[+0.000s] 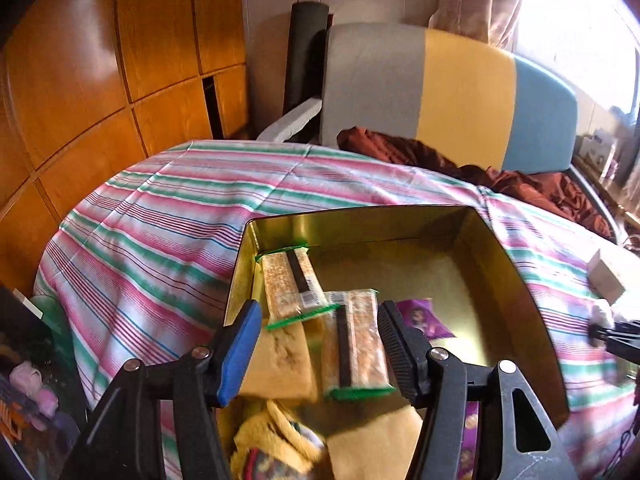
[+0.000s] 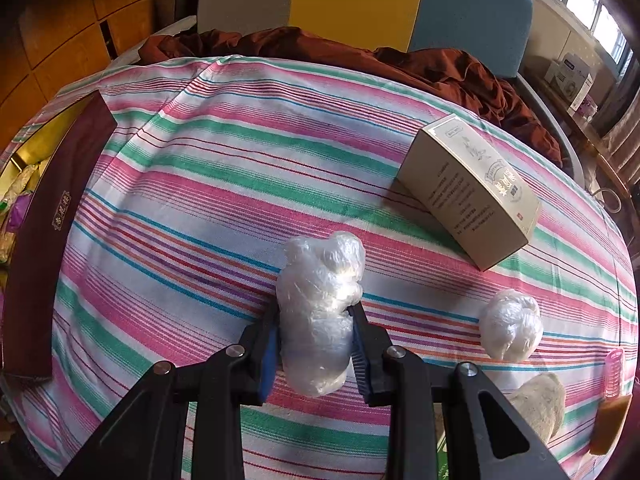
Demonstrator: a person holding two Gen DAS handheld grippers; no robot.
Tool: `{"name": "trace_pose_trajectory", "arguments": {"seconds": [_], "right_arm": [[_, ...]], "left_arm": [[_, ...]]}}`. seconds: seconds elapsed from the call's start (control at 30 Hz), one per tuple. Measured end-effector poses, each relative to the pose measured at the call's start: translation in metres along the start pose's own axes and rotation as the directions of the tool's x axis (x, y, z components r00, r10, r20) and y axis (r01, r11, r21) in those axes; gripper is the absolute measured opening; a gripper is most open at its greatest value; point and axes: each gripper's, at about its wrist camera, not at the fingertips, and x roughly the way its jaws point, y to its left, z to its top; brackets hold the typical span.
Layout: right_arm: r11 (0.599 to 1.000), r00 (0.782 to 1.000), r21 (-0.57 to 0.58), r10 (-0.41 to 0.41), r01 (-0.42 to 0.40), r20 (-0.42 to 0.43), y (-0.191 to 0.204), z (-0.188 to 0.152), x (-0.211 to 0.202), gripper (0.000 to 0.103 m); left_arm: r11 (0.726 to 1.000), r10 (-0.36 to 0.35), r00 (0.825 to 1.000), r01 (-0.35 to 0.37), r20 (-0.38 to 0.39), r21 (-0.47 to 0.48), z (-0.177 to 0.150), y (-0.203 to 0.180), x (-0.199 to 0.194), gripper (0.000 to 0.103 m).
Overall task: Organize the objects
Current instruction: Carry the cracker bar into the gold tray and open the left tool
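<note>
Right gripper (image 2: 316,344) clenches a plastic-wrapped bundle (image 2: 318,312); left gripper (image 1: 320,340), released, hovers above 2 snack bars (image 1: 356,344) in the tin (image 1: 504,256).

Striped bedsheet (image 2: 224,168), rumpled maroon blanket (image 2: 460,68), tricolour headboard (image 1: 448,92), wooden wardrobe (image 1: 80,80).

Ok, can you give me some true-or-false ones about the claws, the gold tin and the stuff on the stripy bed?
1. The right claw is squeezing a lump wrapped in clear plastic. True.
2. The left claw is gripping a snack bar. False: its jaws are open above the gold tin, and the snack bar lies between them untouched.
3. The gold tin is empty. False: it holds snack bars, a purple packet and yellow packets.
4. A second plastic-wrapped ball lies on the striped sheet. True.
5. The beige carton is inside the tin. False: it lies on the sheet.
</note>
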Motion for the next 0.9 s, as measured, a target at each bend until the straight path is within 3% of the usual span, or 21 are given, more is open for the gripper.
{"name": "trace_pose_trajectory", "arguments": {"seconds": [0.47, 0.7, 0.9], "right_arm": [[0.999, 0.999, -0.046, 0.029, -0.03, -0.026, 0.039, -0.013, -0.009, 0.03], [0.995, 0.995, -0.018, 0.098, -0.098, -0.034, 0.062, -0.025, -0.019, 0.03], [0.986, 0.985, 0.013, 0.166, -0.167, 0.042, 0.076, -0.018, -0.044, 0.03]], "left_arm": [[0.998, -0.059, 0.998, 0.059, 0.026, 0.011, -0.024, -0.007, -0.035, 0.066], [0.997, -0.076, 0.997, 0.076, 0.028, 0.001, -0.034, -0.002, -0.043, 0.066], [0.997, -0.077, 0.996, 0.077, 0.034, -0.006, -0.039, 0.006, -0.049, 0.067]]}}
